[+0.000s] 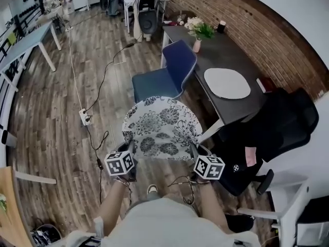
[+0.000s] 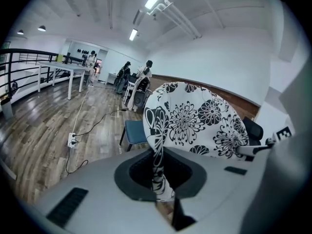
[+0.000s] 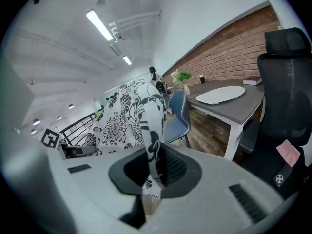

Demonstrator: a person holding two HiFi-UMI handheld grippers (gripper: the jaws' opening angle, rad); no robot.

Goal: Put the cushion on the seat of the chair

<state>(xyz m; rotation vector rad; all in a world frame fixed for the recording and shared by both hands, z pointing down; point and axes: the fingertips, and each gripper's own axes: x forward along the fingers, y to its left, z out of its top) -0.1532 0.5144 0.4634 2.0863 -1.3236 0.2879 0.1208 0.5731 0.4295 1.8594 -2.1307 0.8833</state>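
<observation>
I held the floral cushion [image 1: 161, 127] in the air by its near edge, with the left gripper [image 1: 131, 151] clamped on one corner and the right gripper [image 1: 194, 151] clamped on the other. The blue chair [image 1: 154, 84] stood just beyond the cushion's far edge, straight ahead and lower. Neither hand looked nearer, so I judged the move was forward and down.
</observation>
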